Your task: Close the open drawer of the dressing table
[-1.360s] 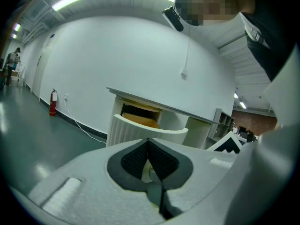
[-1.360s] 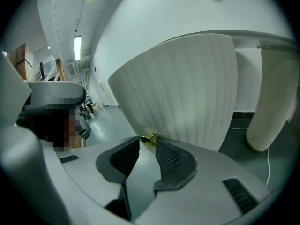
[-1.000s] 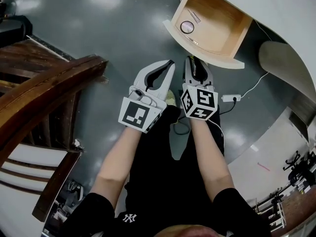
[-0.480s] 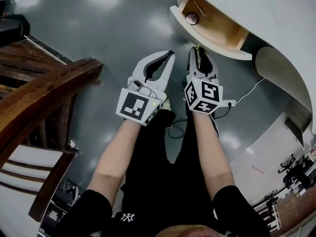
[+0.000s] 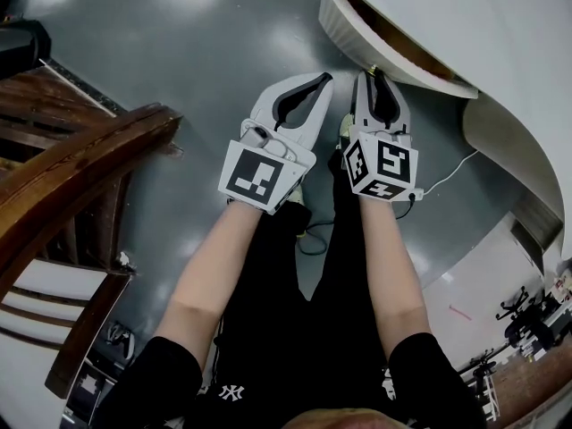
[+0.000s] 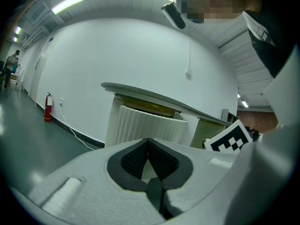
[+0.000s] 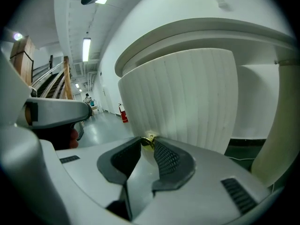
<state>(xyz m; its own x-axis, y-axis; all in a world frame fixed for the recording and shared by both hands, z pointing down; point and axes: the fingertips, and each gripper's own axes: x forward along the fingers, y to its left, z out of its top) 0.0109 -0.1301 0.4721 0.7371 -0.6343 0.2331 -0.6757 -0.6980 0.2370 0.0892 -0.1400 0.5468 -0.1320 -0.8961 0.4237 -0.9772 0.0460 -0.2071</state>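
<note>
- At far left, a dark wooden chair (image 5: 80, 177) stood on the grey floor (image 5: 179, 52).
- Left of centre, the left tongs (image 5: 320, 82) had their tips together with nothing between them. They pointed at the ribbed white front of the drawer (image 5: 344, 27) and stood short of it.
- Just right of them, the right tongs (image 5: 374, 72) were pinched by their tips on the small brass knob (image 7: 149, 141) on the drawer's front.
- The drawer sat almost fully in under the white tabletop (image 5: 483, 25) of the dressing table. Only a thin strip of its wooden inside showed above the front, too narrow to tell what lay in it.
- At the right, a white cable (image 5: 451, 168) ran across the floor beside the dressing table's curved base.
</note>
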